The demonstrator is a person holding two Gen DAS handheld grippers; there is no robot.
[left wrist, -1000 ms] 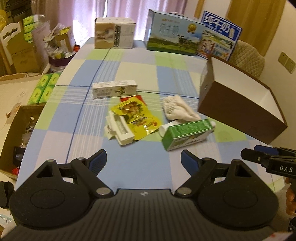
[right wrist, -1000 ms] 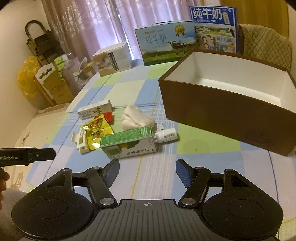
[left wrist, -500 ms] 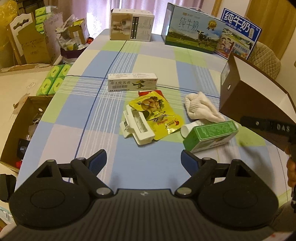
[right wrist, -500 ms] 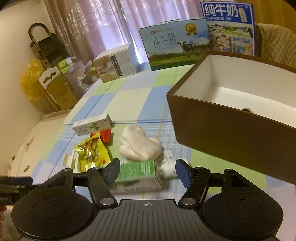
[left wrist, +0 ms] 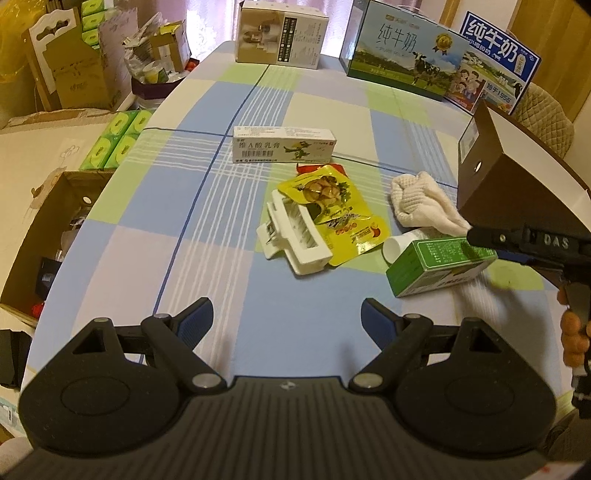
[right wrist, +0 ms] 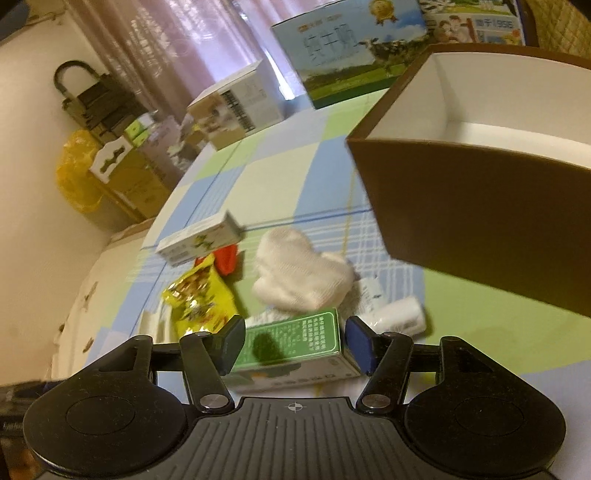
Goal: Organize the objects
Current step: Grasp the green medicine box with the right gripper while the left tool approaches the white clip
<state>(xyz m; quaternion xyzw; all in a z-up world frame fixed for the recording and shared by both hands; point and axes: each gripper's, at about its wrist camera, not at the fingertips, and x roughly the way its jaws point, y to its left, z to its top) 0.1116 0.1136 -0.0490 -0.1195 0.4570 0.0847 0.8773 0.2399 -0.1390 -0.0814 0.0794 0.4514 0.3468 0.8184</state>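
Note:
On the checked tablecloth lie a green carton, a white bottle, a white cloth, a yellow snack packet, a white plastic clip and a long white box. My right gripper is open and low, its fingers either side of the green carton and close to its sides. An open brown box with a white inside stands just right of the pile. Short of the pile, my left gripper hangs open over bare cloth, holding nothing.
Milk cartons and a white-and-tan box stand along the table's far edge. Cardboard boxes and green packs sit on the floor to the left. A padded chair is behind the brown box.
My right gripper has moved forward and down until its fingers straddle the green carton. The left gripper has edged forward and to the left; its jaws stay wide.

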